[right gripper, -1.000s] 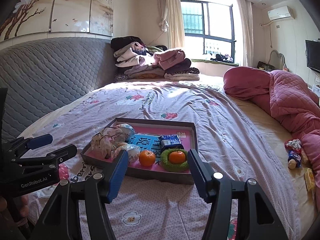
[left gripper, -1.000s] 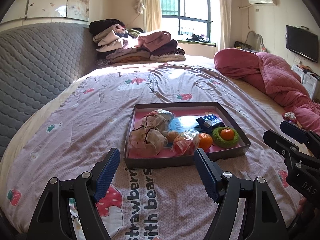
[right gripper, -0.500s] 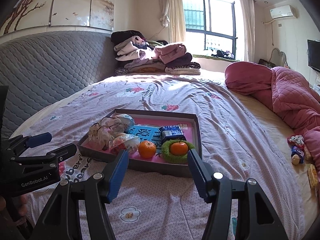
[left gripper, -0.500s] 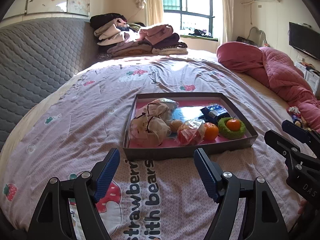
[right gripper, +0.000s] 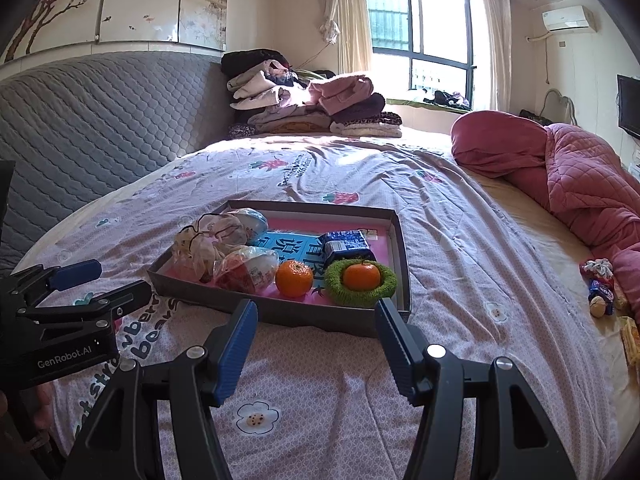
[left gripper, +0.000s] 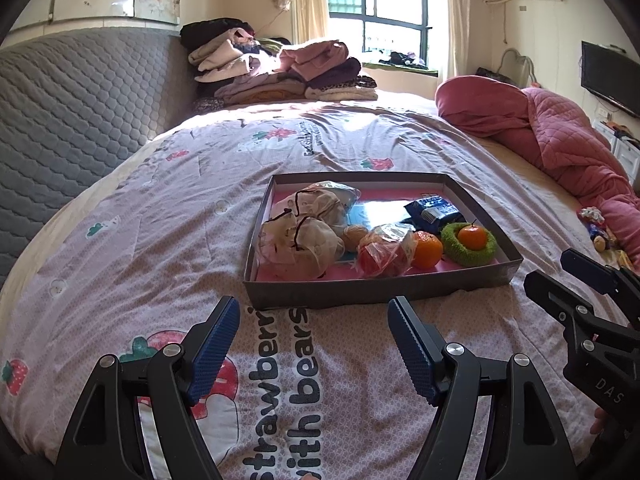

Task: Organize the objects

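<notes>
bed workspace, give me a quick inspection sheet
surface: bed, patterned quilt, wrinkled
job's things: tray holding two oranges, one in a green ring, bags, blue packet
clutter: small items loose at the bed's right edge
grippers: left gripper and right gripper both open, empty, short of the tray
cables: nothing seen
surroundings: folded clothes, pink quilt, window, headboard
</notes>
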Motion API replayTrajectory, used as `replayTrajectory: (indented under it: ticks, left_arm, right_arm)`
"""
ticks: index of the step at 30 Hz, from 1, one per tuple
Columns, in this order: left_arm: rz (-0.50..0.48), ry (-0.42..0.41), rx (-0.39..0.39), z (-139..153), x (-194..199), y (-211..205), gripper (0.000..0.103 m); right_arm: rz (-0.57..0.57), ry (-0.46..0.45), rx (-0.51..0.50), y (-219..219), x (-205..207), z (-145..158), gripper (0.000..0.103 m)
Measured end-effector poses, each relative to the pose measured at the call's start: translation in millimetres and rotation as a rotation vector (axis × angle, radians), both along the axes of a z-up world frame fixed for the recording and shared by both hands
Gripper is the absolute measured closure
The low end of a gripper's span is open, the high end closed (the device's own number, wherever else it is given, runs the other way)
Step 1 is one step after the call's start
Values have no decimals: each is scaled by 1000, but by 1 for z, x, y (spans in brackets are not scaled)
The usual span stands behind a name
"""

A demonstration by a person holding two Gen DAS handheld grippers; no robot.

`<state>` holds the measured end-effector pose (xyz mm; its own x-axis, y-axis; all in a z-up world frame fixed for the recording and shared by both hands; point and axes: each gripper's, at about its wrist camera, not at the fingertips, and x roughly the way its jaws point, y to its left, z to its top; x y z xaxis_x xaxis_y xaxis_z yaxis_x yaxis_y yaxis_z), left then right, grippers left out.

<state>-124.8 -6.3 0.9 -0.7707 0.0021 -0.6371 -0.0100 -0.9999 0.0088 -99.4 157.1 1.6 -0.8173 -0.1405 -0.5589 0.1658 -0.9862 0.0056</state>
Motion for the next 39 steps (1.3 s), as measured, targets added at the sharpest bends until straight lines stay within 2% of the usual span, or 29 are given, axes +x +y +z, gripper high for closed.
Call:
replayTrajectory:
  ticks: [39]
  left_arm:
    - [-5,-30,-2,-31,-5,-4,26]
  right_arm:
    - [-65,-63,-9,12,-1,-46,43]
